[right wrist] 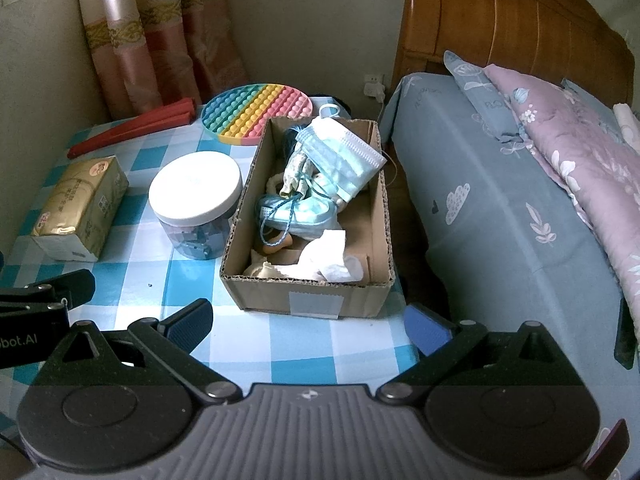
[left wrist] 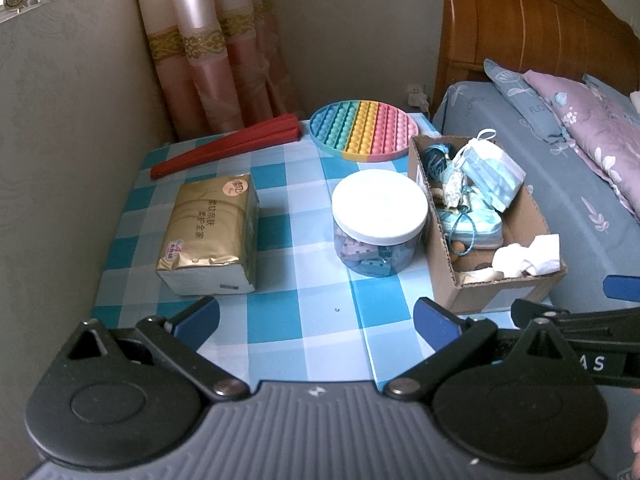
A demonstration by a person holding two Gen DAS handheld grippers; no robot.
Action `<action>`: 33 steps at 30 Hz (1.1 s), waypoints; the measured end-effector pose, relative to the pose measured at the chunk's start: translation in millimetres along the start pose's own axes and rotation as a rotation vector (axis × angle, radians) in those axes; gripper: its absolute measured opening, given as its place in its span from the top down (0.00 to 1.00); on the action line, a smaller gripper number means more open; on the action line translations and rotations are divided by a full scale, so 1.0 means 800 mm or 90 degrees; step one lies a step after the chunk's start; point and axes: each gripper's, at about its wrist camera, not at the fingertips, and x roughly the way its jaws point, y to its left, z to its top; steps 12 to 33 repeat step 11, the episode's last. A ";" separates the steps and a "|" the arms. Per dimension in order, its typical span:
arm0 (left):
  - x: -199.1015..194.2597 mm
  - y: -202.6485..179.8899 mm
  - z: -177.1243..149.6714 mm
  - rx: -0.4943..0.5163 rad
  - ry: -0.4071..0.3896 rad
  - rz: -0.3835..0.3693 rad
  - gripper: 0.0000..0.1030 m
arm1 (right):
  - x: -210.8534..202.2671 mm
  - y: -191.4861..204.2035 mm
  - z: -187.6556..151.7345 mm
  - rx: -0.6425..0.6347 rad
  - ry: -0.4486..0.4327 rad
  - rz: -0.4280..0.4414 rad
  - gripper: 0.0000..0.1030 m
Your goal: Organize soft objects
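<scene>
Ahead of the right gripper, the lower contents of the cardboard box [right wrist: 308, 280] are being buried under a face mask [right wrist: 340, 152] and white tissue [right wrist: 326, 258]. The contents of the jar [left wrist: 378, 254] are being blurred by its plastic wall. The pillow [right wrist: 580, 152] is being cut off at the right edge.

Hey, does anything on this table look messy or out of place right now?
Mostly tidy. The face mask sticks up over the far rim of the cardboard box instead of lying inside, and that box overhangs the table edge toward the bed.
</scene>
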 end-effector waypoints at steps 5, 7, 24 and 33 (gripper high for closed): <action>-0.001 0.000 0.002 -0.001 0.000 0.002 0.01 | 0.000 0.000 0.000 0.001 0.001 0.002 0.00; -0.001 0.000 0.002 -0.001 0.000 0.002 0.01 | 0.000 -0.001 0.000 0.001 0.000 0.002 0.00; -0.002 0.000 0.003 -0.002 -0.001 0.002 0.01 | 0.000 -0.002 0.001 0.001 -0.001 0.002 0.00; -0.002 0.000 0.003 -0.002 -0.001 0.002 0.01 | 0.000 -0.002 0.001 0.001 -0.001 0.002 0.00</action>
